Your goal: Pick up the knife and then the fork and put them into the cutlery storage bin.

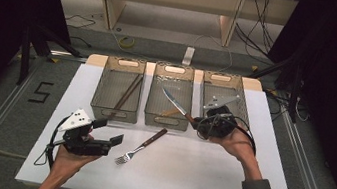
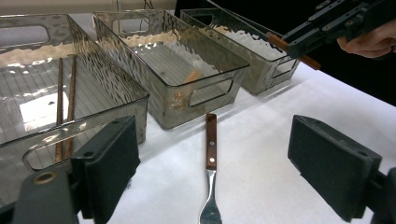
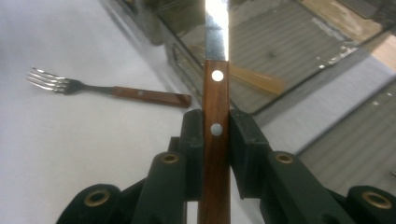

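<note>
A wood-handled knife (image 1: 176,102) is clamped by its handle in my right gripper (image 1: 197,123), which is shut on it. The blade points up and left over the middle clear bin (image 1: 174,68). In the right gripper view the handle (image 3: 215,98) stands upright between the pads of the right gripper (image 3: 215,133). A wood-handled fork (image 1: 141,146) lies on the white table. It lies just beyond my left gripper (image 1: 109,131), whose jaws stand wide apart with nothing in them. Between the jaws of the left gripper (image 2: 215,154) the fork (image 2: 211,149) points its tines toward the camera.
Three clear bins stand in a row at the back of the white table (image 1: 194,179). The left bin (image 1: 101,89) holds two chopsticks (image 1: 125,97). A wooden-handled piece (image 1: 170,112) lies in the middle bin. The right bin (image 1: 245,103) stands behind my right hand.
</note>
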`<state>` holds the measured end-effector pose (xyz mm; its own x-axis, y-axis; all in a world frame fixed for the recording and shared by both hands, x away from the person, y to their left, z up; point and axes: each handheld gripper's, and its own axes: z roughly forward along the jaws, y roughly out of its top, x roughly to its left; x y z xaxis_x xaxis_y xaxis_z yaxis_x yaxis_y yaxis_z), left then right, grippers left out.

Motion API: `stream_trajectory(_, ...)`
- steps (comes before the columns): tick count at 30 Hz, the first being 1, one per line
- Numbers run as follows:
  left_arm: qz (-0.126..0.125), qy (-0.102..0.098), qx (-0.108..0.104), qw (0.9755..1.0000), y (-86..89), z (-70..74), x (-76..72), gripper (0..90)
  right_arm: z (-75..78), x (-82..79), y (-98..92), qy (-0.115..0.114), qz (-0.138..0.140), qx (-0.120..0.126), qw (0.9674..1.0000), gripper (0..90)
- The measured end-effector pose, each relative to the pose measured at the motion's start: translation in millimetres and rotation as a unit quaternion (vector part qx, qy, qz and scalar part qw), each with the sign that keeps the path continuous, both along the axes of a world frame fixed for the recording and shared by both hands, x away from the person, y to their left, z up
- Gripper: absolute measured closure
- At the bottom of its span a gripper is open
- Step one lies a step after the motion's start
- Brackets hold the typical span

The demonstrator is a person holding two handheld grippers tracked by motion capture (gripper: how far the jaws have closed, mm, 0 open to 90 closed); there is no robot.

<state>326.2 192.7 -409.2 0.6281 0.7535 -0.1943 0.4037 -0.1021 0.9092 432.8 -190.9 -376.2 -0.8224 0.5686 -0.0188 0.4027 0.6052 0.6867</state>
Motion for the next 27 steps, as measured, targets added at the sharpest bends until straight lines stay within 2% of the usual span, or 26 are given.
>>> stream_trajectory(4,0.000,0.000,0.000,1.0000,0.4,-0.2,0.2,15.6,1.2,3.3,-9.3,-0.002,-0.019,0.005,0.9998,76.8)
stream_trajectory(14,0.000,0.003,-0.001,1.0000,0.6,-0.3,0.2,15.6,3.1,8.5,-25.0,-0.009,-0.045,0.007,0.9989,76.8)
stream_trajectory(18,0.001,0.003,-0.004,1.0000,0.8,-0.4,0.6,15.6,3.6,10.8,-31.9,-0.009,-0.065,0.014,0.9977,76.8)
stream_trajectory(27,0.000,0.003,-0.003,1.0000,1.0,-0.6,0.5,15.6,-0.5,16.6,-41.1,-0.017,-0.101,0.012,0.9947,76.8)
